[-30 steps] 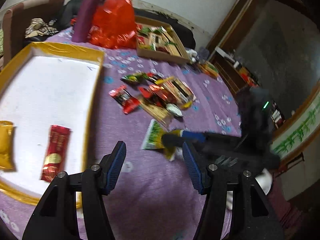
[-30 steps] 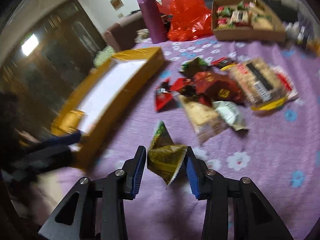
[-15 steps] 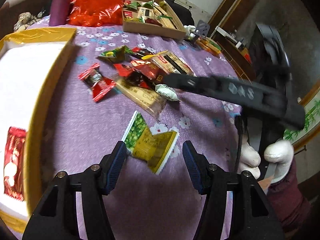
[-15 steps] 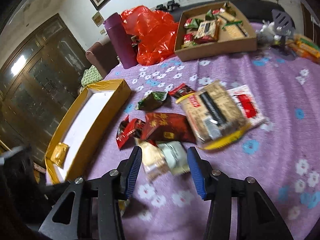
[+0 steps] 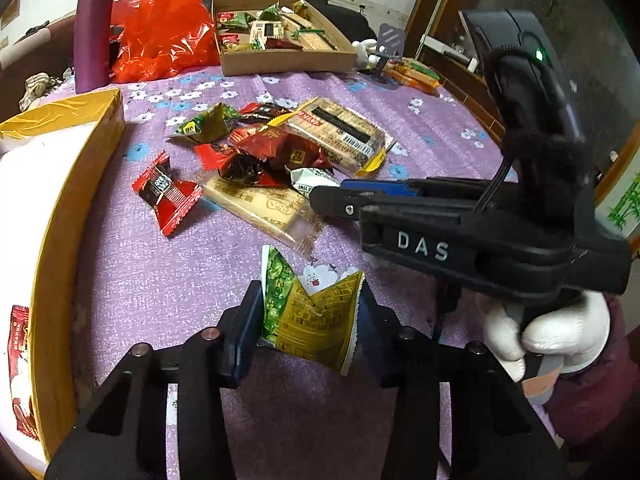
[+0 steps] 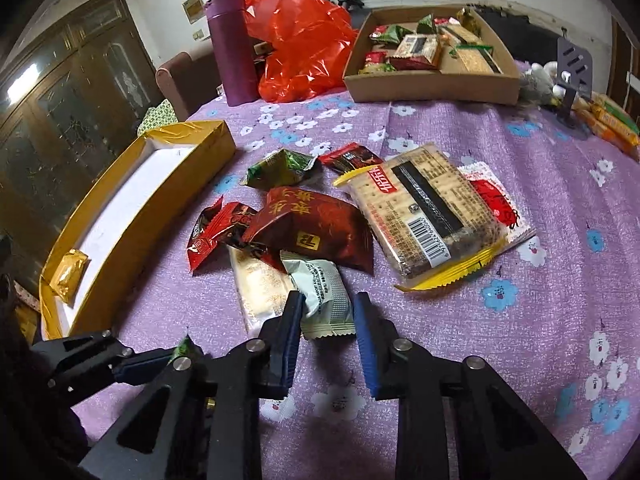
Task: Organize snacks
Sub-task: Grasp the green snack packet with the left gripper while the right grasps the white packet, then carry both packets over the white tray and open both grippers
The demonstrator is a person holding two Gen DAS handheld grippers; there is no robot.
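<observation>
The left tongs (image 5: 310, 320) are closing on a green-and-yellow snack packet (image 5: 308, 316); the pads touch both its side edges, so it reads as pinched, low over the purple flowered counter (image 5: 420, 120). The gold-rimmed box (image 5: 60, 216) lies to the left of this packet, near it, and the left hand is the nearer one to the box. The packet's long axis runs across the pads.

The right tongs (image 6: 326, 322) have drawn in around a small white wrapped snack (image 6: 320, 292), which sits between the pads at the near edge of the snack pile, right of the gold-rimmed box. The right pad seems to meet the wrapper, so I judge it clamped. Carrying it to the box means crossing over the left tongs.
</observation>
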